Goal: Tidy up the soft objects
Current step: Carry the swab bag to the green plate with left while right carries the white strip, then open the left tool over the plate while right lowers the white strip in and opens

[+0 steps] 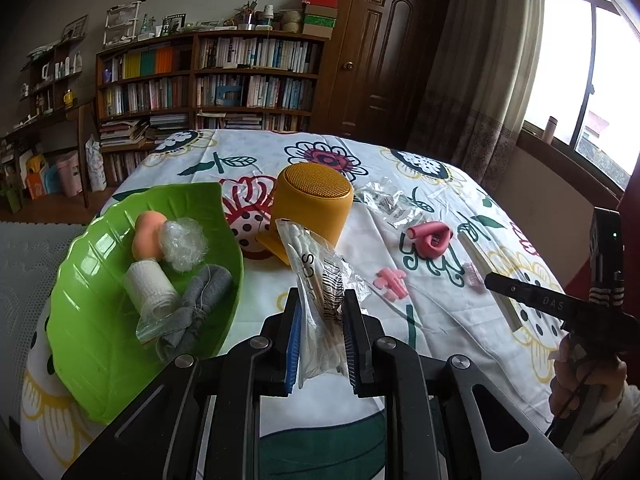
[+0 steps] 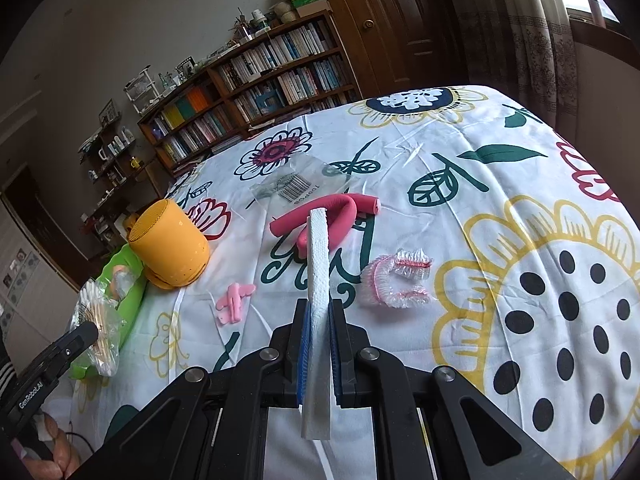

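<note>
Item 1: clear crinkly plastic bag of white-tipped cotton swabs [image 1: 318, 300]. Handling, as judged: very light, soft-walled and slippery; the film may slide between pads, so take hold across the bundled sticks rather than on loose film. Location: raised above the table, pinched between the two fingers of the left gripper [image 1: 320, 316], jaws pressed in on its lower half, just right of the glossy green leaf-shaped plastic tray [image 1: 100, 344]. Appearance: transparent sleeve with black printed lettering, swabs packed lengthwise.

Item 2: flat white textured foam-like strip [image 2: 318, 280]. Handling, as judged: light and moderately stiff along its length, compressible across its thickness; an edge-on grip near the middle seems to suit it. Location: held edge-up in the right gripper [image 2: 320, 320], jaws closed on its faces, far end above the table and pointing at the bent pink foam roller [image 2: 332, 216]. Appearance: dimpled surface, squared ends (material uncertain at this view).

Items already in the tray: peach egg-shaped sponge [image 1: 148, 236], wad of clear crumpled film [image 1: 182, 242], roll of white gauze bandage [image 1: 150, 288], grey knotted cloth [image 1: 200, 300].

Items loose on the white flower-printed tablecloth [image 2: 480, 184]: small pink foam pieces [image 2: 234, 302], pink-edged clear frilled cap [image 2: 396, 280]. The mustard fabric-covered cylindrical speaker [image 2: 170, 244] stands near the tray.
</note>
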A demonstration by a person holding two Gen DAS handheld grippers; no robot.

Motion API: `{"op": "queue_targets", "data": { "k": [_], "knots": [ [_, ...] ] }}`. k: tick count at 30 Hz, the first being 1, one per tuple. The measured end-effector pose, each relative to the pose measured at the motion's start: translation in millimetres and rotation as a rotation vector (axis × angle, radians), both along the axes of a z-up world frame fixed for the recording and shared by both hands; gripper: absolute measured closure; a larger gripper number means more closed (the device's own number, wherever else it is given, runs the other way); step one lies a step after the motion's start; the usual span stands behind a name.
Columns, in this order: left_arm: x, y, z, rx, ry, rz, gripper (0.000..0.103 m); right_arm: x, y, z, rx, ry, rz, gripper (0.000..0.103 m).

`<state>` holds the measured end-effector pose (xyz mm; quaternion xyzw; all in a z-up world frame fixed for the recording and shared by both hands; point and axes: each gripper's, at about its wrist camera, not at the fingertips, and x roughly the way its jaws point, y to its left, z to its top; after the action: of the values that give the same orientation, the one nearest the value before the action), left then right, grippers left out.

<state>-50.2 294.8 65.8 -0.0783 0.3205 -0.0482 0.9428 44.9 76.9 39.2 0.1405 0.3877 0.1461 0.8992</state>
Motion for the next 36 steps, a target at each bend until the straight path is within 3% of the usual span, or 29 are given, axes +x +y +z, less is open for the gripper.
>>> {"op": "queue_targets", "data": {
  "k": [5,15,26,28,36],
  "knots": [
    [-4,15,-2,-0.004,0.003,0.031,0.083,17,14,2,-0.035,0.005,0.019,0.093],
    [-4,54,5,-0.018,-0.025,0.12,0.083,61,51,12,-0.014,0.026,0.08,0.093],
    [6,90,-7,0.001,-0.008,0.206,0.083,106,107,30,-0.086,-0.014,0.146,0.093],
    [6,94,-10,0.009,0.002,0.228,0.08,114,117,33,-0.108,-0.023,0.158,0.093],
    [2,105,-11,0.01,-0.031,0.3,0.04,139,150,41,-0.142,-0.055,0.181,0.093]
  ]
}}
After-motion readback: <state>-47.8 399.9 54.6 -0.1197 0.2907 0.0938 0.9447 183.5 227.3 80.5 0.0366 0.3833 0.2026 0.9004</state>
